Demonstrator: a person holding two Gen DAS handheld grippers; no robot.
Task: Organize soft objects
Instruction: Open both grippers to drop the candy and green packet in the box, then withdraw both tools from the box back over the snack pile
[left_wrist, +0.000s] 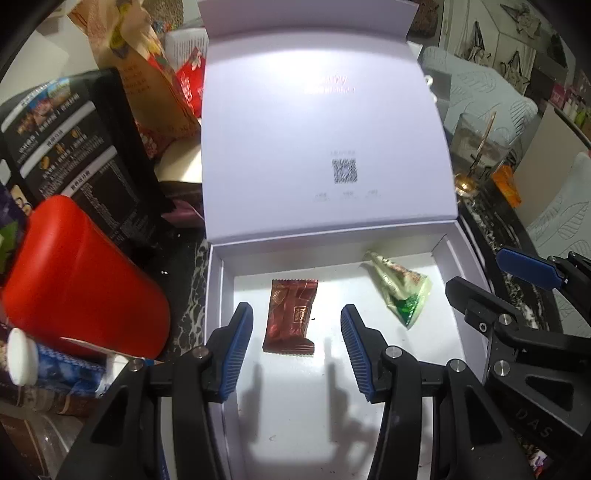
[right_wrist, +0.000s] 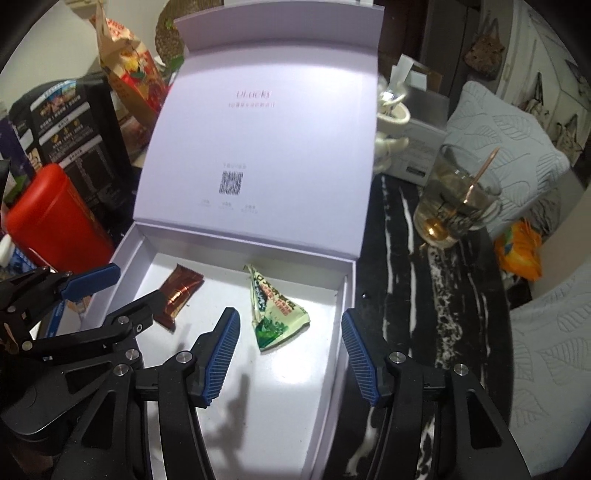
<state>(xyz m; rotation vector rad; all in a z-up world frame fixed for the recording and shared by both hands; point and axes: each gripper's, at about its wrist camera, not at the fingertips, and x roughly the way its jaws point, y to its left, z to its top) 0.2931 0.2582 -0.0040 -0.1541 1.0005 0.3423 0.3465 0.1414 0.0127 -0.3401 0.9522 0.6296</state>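
Hovering over the near end of a white box (left_wrist: 216, 295), the left gripper (left_wrist: 296, 334) and right gripper (right_wrist: 290, 341) are seen with jaws spread wide, nothing held. Farther in, a brown candy wrapper (left_wrist: 290, 315) and a green triangular packet (right_wrist: 275, 310) are lying apart on the box floor. Beyond, the raised lid (right_wrist: 266, 147) is seen, with a glass (right_wrist: 456, 199) on the dark desk (right_wrist: 417, 266).
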